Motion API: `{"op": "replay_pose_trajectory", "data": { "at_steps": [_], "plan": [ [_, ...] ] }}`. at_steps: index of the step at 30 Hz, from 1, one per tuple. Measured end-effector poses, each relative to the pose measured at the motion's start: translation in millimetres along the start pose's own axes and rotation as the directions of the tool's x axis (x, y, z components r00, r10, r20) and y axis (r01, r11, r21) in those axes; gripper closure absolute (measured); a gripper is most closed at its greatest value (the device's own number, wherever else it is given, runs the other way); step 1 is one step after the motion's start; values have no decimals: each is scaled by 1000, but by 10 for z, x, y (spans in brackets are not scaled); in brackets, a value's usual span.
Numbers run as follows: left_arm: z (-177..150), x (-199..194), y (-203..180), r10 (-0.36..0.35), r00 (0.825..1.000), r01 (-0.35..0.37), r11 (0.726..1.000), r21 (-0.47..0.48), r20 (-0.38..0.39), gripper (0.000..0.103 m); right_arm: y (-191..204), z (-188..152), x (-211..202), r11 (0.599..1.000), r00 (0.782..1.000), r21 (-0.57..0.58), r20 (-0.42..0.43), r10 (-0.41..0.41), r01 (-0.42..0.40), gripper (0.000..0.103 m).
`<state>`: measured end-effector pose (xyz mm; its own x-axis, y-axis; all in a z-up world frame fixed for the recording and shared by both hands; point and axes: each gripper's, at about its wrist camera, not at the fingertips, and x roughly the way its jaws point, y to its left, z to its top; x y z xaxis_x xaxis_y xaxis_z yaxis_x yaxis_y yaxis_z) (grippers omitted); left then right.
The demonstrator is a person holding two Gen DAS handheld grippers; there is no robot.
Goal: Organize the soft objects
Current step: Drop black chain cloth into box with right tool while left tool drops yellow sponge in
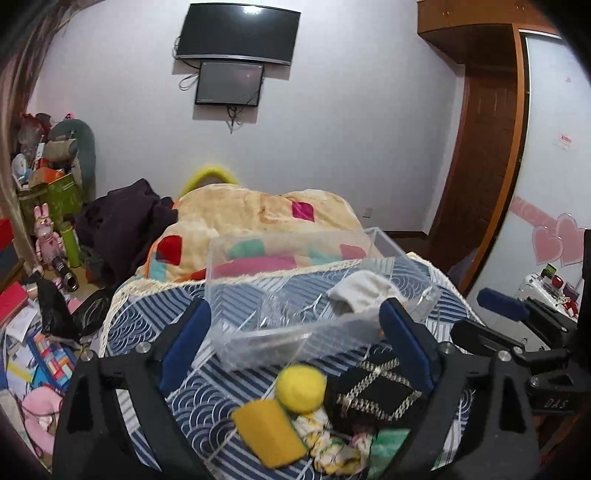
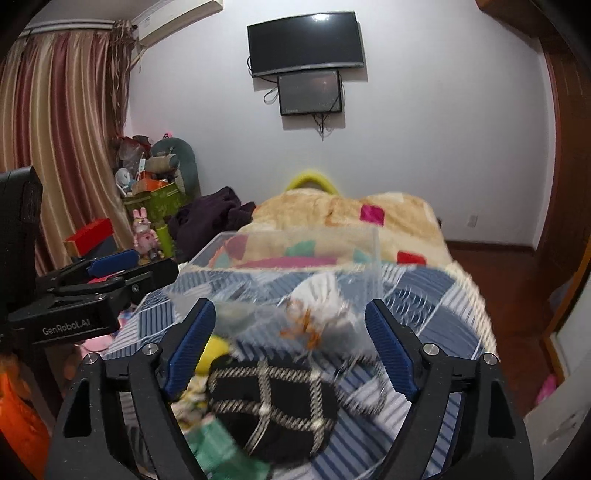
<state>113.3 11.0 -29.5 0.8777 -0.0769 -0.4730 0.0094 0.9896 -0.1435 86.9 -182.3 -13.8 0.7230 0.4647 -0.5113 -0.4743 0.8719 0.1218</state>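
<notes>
Yellow sponge (image 1: 270, 432) lies flat, pointing toward clear box (image 1: 295, 332).

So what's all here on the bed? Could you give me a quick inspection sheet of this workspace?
Surface: blue patterned bedspread on a bed.
Job's things: clear plastic box holding a white sock; in front of it yellow ball, yellow pad, black checked item, floral cloth.
Clutter: floor pile with pink bunny toy.
Grippers: left tool and right tool, both open, empty.
Cables: under the wall screens.
Surroundings: curtain, wooden door.
</notes>
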Motion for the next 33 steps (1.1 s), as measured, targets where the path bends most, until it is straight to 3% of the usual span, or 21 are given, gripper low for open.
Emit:
{"op": "replay_pose_trajectory", "data": {
  "at_steps": [10,16,19,21,24,27,33],
  "plan": [
    [-593,171,154,35,986,-39,999,-23,-162,9,-68,-354,241,999,990,40,-135,27,-22,22],
    [-819,241,236,37,977,-47,998,-43,-208,11,-34,-513,369,997,975,33,-207,81,-76,22],
    [-859,270,250,25,976,-37,998,-49,-216,27,-21,-538,375,995,971,31,-216,100,-96,37],
    [-872,302,242,11,973,-23,998,-50,-229,36,-22,-542,371,992,967,35,-221,129,-124,61],
    [-902,306,225,-3,971,-9,999,-51,-239,48,16,-548,335,992,970,17,-209,125,-124,74],
    [-915,286,211,-5,972,-7,999,-48,-234,55,-5,-529,298,994,976,36,-188,113,-108,82],
    [-849,157,175,0,981,-4,1000,-21,-195,73,-118,-427,115,994,989,69,-118,91,-83,86]
  ]
}}
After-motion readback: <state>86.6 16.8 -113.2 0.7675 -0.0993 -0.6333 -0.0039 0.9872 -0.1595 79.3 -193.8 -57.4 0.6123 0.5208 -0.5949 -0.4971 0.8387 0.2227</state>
